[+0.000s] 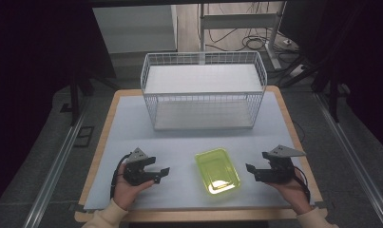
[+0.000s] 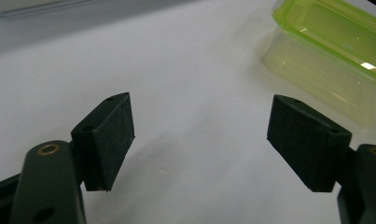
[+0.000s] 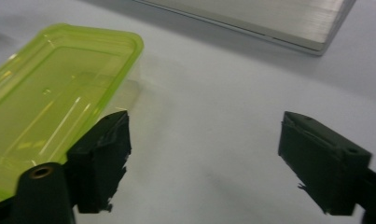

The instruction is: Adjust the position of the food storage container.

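Observation:
A yellow-green lidded plastic container point(image 1: 217, 170) lies on the white mat between my two grippers. My left gripper point(image 1: 161, 175) is held to its left, jaws wide open with nothing between them; in the left gripper view point(image 2: 199, 140) the container point(image 2: 335, 51) sits at the upper right. To the container's right my right gripper point(image 1: 250, 171) is likewise open and empty; in the right gripper view point(image 3: 204, 158) the container point(image 3: 50, 102) lies at the left, just beyond the left jaw.
A white wire basket point(image 1: 203, 90) with a shelf board inside stands at the back of the mat point(image 1: 122, 128). Its base edge point(image 3: 269, 23) shows at the top of the right gripper view. The table's wooden edge point(image 1: 96, 156) frames the mat.

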`<move>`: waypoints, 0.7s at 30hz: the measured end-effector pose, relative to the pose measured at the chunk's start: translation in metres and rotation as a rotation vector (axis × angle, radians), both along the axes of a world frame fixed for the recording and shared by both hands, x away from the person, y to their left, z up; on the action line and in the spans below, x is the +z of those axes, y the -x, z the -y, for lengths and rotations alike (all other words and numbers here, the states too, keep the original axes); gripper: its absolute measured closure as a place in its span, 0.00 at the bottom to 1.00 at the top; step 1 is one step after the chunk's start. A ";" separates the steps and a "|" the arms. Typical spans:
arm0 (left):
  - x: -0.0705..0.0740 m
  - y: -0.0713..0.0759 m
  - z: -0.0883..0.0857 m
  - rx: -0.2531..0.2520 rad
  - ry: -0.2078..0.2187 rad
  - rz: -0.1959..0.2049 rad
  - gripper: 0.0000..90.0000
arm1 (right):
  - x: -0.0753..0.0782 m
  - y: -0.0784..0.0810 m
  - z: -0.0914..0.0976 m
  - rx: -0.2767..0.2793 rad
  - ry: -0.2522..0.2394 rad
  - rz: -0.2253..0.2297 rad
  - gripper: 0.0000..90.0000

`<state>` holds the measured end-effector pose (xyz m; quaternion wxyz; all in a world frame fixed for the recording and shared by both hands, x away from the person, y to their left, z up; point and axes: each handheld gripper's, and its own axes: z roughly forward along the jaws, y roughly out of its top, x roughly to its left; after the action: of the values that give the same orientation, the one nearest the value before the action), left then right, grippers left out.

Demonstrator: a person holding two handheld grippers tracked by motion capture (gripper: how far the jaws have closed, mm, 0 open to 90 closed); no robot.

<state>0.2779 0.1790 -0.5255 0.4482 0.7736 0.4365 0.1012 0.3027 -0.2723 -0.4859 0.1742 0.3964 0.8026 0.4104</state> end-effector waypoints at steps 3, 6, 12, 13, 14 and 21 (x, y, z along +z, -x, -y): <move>0.000 -0.002 0.000 0.009 0.002 -0.008 0.25 | -0.001 -0.003 0.001 0.013 -0.007 -0.006 0.23; -0.001 -0.004 0.000 0.011 -0.003 -0.013 0.25 | -0.003 -0.004 0.002 0.018 -0.009 -0.032 0.24; -0.001 -0.002 0.000 0.006 0.001 -0.015 0.25 | 0.002 0.003 0.001 0.009 0.007 -0.026 0.38; -0.001 -0.002 -0.001 0.002 -0.001 -0.013 0.25 | 0.004 0.003 0.000 0.011 0.003 -0.026 0.42; -0.002 0.000 -0.002 0.009 0.005 -0.016 0.25 | 0.004 0.003 0.000 0.011 0.003 -0.026 0.42; -0.001 0.001 -0.006 0.020 0.024 -0.022 0.26 | 0.008 0.006 -0.002 0.038 -0.015 -0.028 0.84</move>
<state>0.2771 0.1850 -0.5264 0.4517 0.7646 0.4504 0.0920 0.2965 -0.2703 -0.4776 0.1523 0.3882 0.8092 0.4138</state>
